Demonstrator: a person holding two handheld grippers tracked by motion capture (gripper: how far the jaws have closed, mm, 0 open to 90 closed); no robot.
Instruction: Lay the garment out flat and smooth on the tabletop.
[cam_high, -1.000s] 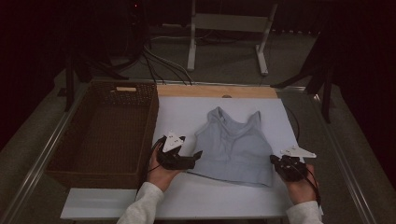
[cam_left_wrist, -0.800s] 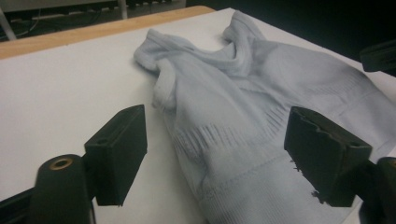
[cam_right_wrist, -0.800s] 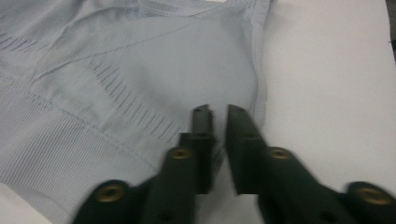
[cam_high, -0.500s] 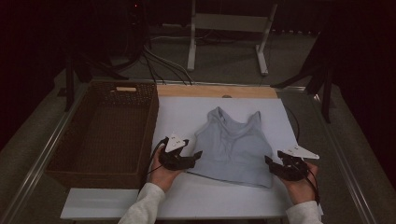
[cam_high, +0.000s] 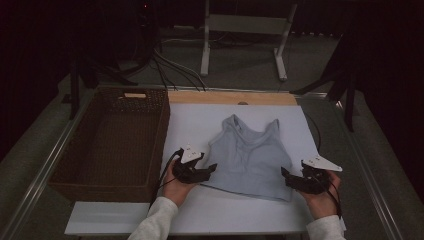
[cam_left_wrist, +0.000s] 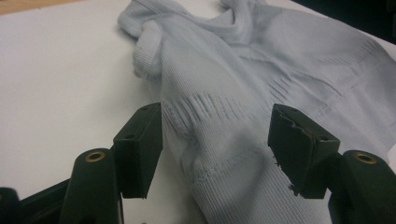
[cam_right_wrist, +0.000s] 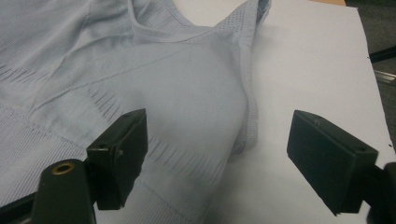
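Tank top (cam_high: 250, 155) lies flat on the white board (cam_high: 200, 120), straps away from me, between my grippers: left gripper (cam_high: 209, 170) closing over its left hem, right gripper (cam_high: 285, 175) just opened wide at its right edge.

Dark room; grey floor (cam_high: 240, 65); white metal stand (cam_high: 245, 30); black cables (cam_high: 165, 65) beyond table.

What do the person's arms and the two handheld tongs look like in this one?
Both tongs are black, each with two blocky, square-ended jaws and brass-coloured screw holes behind them. The left tongs and right tongs each carry a pale three-cornered plate on top and trail a black cable. The person wears light, whitish long sleeves, ribbed at the cuff.
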